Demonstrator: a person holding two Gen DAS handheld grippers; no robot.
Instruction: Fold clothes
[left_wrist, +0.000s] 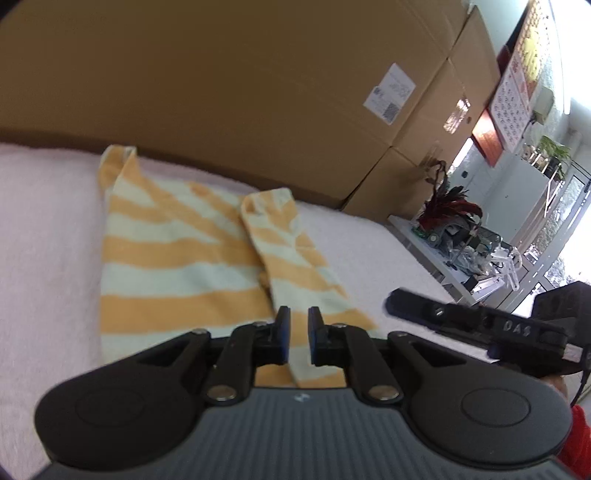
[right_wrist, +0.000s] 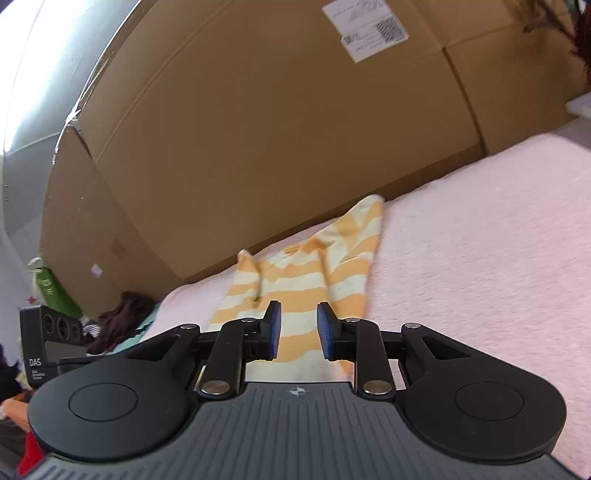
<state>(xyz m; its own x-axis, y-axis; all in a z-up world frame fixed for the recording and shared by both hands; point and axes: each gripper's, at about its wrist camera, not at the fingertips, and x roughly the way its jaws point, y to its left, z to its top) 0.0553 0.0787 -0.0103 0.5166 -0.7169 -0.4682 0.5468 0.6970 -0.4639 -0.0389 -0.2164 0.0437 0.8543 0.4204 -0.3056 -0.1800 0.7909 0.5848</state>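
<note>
Looking along the left gripper (left_wrist: 296, 338), a soft, light orange-and-cream striped knit garment (left_wrist: 177, 254) lies flat on the pink fleecy blanket (left_wrist: 44, 240), one sleeve folded in at 1 o'clock; it should drape limply, best pinched at a hem or sleeve edge. Jaws narrowly parted, holding nothing. In the right view, the right gripper (right_wrist: 298, 332) shows parted, empty jaws, the garment at 12 o'clock.

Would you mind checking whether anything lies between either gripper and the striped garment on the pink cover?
Nothing visible does. The left gripper and the right gripper both stand open just above the near end of the striped garment, with only bare pink cover around it. The cardboard boxes stand behind.
</note>
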